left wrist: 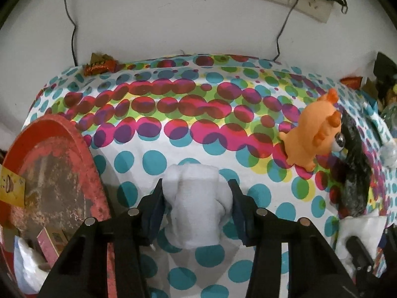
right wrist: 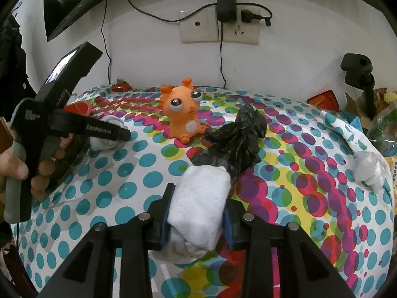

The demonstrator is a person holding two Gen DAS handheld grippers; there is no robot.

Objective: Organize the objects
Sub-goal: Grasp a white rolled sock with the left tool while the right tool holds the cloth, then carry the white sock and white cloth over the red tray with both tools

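The left claw (left wrist: 197,207) is closed about halfway onto a rolled white cloth (left wrist: 196,203), its blue pads pressing both sides of the roll above the dotted tabletop (left wrist: 148,159). The right claw (right wrist: 197,214) grips a second white cloth roll (right wrist: 201,206) in the same way, pads tight against its flanks. In the right wrist view the other gripper's black body on the left reads "GenRobot.AI"; smaller white print beside it is too blurred to read. Just beyond the right claw lies a crumpled black plastic bag (right wrist: 238,139), and farther back an orange big-eyed toy (right wrist: 184,114) sits upright. A worn red tray (left wrist: 54,164) lies at the left. A wall socket (right wrist: 220,26) carries a black adapter.
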